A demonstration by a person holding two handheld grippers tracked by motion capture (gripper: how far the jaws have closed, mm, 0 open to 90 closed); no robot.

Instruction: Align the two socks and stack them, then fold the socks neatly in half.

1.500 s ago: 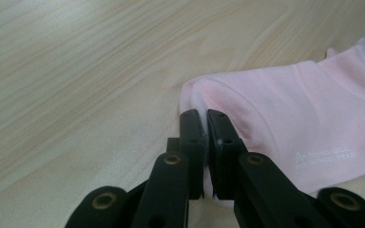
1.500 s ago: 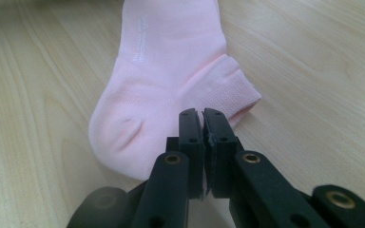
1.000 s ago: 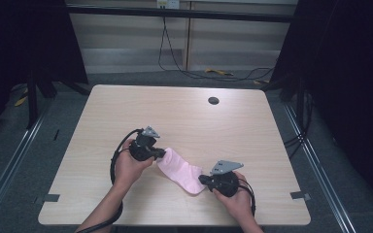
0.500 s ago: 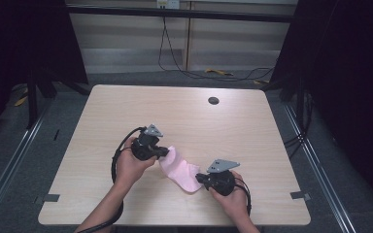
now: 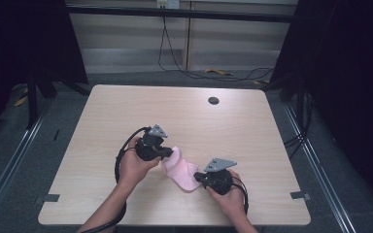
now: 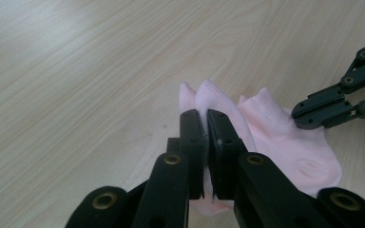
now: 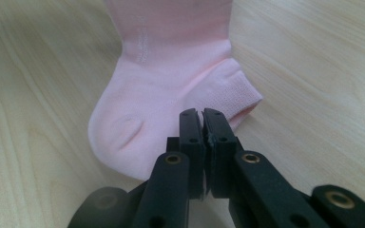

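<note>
Folding now: right gripper (image 5: 200, 178) has carried its pinched sock (image 5: 183, 171) end toward ten o'clock; left gripper (image 5: 171, 153) pinches the other end.

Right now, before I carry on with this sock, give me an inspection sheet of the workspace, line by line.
Surface: light wood table, with a dark round hole near its far edge.
Job's things: one pink sock lying between the two tools; its cuff end is toward the right one.
Clutter: nothing seen.
Grippers: left tool shut on a bunched fold of the sock; right tool shut on the cuff edge.
Cables: a black cable loops from the left tool; wires trail on the floor beyond the table.
Surroundings: dark curtains on both sides, grey floor, tape marks on the near corners.
</note>
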